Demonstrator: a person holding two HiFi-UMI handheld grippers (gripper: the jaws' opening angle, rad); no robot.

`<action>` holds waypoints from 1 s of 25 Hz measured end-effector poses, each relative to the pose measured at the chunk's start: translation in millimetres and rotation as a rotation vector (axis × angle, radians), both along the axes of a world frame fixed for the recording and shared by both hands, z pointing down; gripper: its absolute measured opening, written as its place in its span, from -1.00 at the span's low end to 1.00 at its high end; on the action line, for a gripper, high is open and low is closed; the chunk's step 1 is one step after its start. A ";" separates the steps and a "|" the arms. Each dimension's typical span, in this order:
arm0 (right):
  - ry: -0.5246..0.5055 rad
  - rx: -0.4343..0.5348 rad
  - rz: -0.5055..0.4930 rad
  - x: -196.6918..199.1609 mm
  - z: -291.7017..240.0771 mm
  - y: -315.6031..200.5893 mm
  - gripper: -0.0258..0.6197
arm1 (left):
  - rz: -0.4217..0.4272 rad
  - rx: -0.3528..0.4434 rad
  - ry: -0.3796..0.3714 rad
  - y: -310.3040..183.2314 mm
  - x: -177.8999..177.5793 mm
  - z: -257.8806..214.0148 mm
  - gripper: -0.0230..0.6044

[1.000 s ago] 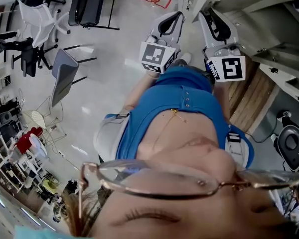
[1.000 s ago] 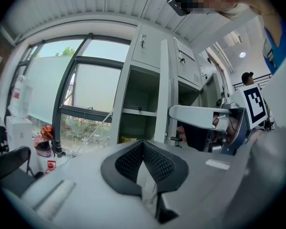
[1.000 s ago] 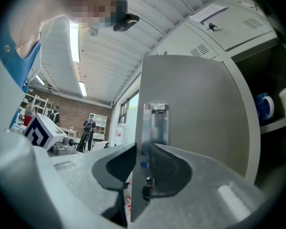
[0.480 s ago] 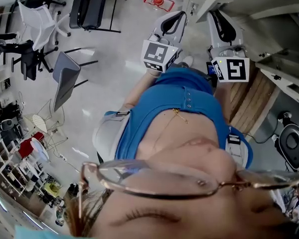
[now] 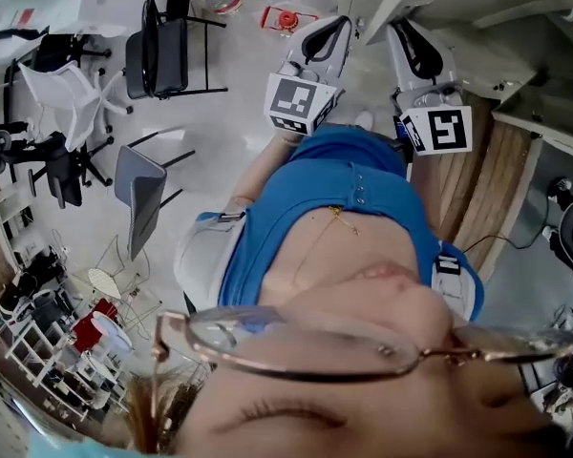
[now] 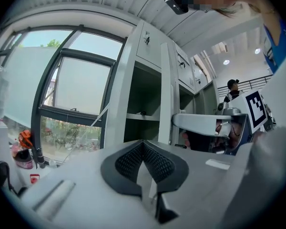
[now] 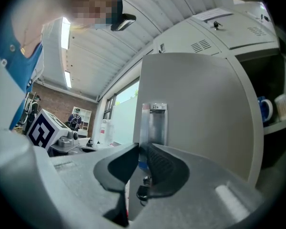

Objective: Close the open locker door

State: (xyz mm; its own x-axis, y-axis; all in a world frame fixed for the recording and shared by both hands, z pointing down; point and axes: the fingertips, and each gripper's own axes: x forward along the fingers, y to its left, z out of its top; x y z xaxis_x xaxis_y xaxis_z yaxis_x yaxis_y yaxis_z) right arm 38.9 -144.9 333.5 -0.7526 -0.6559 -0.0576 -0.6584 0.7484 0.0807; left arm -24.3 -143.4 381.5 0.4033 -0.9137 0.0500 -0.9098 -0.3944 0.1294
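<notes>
The open locker door [image 7: 205, 109] is a grey panel with a metal latch plate [image 7: 153, 120] near its free edge. My right gripper [image 7: 142, 147] has just been closing, and that edge now stands between its pads, which press on it. In the left gripper view the door [image 6: 166, 99] shows edge-on before the open compartment [image 6: 143, 94], with the right gripper [image 6: 205, 123] reaching to it. My left gripper [image 6: 143, 143] is shut on nothing and points at the lockers. In the head view both the left gripper [image 5: 323, 38] and the right gripper [image 5: 413, 41] are held out level.
A blue mug [image 7: 264, 109] stands on a shelf inside the locker. A large window [image 6: 81, 89] is left of the lockers. Black chairs [image 5: 167, 46] and a grey chair [image 5: 138, 194] stand on the pale floor behind. Another person [image 6: 233, 87] stands far off.
The head view has swung: the chairs have slid down and right in the picture, and red items show at the top. Both grippers keep about the same place in the frame.
</notes>
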 end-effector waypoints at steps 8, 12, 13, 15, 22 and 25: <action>0.005 -0.004 0.050 -9.2 -1.8 -17.6 -0.75 | 0.045 -0.001 0.021 -16.8 -7.9 0.3 -0.93; 0.016 -0.005 0.067 -13.5 -1.8 -25.1 -0.76 | 0.054 0.004 0.027 -23.2 -13.1 -0.2 -0.93; 0.019 -0.005 0.071 -15.0 -2.2 -27.4 -0.76 | 0.054 0.005 0.029 -24.9 -14.8 -0.1 -0.93; 0.018 -0.005 0.078 -17.3 -2.2 -32.5 -0.77 | 0.055 0.004 0.032 -28.1 -18.3 0.7 -0.93; 0.012 0.002 0.103 -23.1 0.3 -48.7 -0.78 | 0.065 0.000 0.036 -37.2 -26.3 5.7 -0.93; 0.011 0.004 0.114 -26.3 0.7 -54.7 -0.79 | 0.071 0.002 0.028 -41.4 -30.2 8.3 -0.93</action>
State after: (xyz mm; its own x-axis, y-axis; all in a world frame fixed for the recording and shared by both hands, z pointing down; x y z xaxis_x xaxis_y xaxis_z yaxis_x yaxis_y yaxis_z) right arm 12.6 -199.6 334.2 -0.6737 -0.7372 -0.0526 -0.7383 0.6682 0.0915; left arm -54.5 -184.8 389.8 0.4680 -0.8830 0.0363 -0.8757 -0.4577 0.1539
